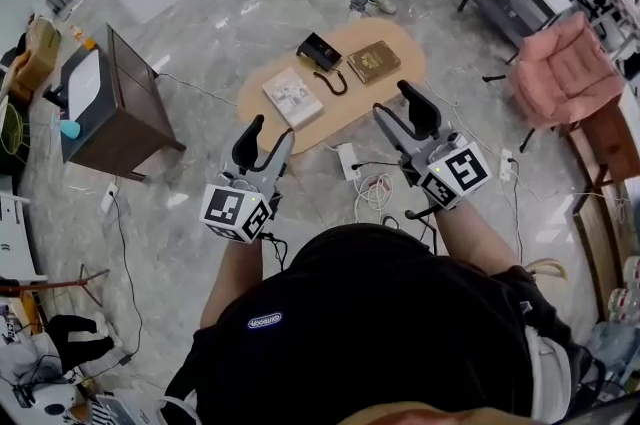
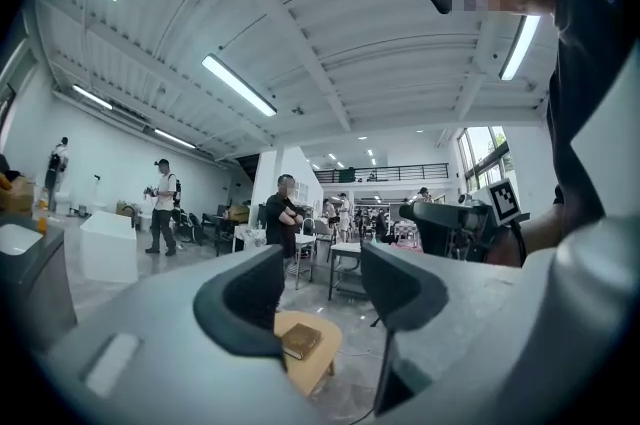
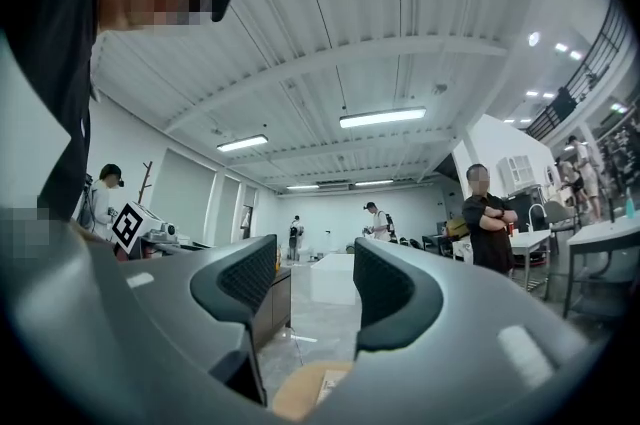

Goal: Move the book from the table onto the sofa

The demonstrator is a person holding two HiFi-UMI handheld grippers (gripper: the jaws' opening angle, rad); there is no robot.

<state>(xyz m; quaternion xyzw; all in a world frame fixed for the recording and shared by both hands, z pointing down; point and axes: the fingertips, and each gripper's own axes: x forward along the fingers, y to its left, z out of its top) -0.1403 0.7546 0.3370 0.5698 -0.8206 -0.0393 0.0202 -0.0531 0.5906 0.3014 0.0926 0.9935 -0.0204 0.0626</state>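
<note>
head view: brown book [image 1: 373, 62] flat on table [image 1: 406, 43], long axis slanting up-right; left gripper [image 1: 272, 130], right gripper [image 1: 395, 101] both spread, empty.

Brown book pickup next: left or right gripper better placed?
Right, likely. In the head view the right gripper, jaws apart and empty, sits nearer the brown book, and the pink sofa is on its side. The left gripper, also open, is closer to the pale book.

Brown book [image 1: 373, 62] on oval table [image 1: 340, 108], left claw [image 1: 270, 131], right claw [image 1: 395, 101], apparently empty
</note>
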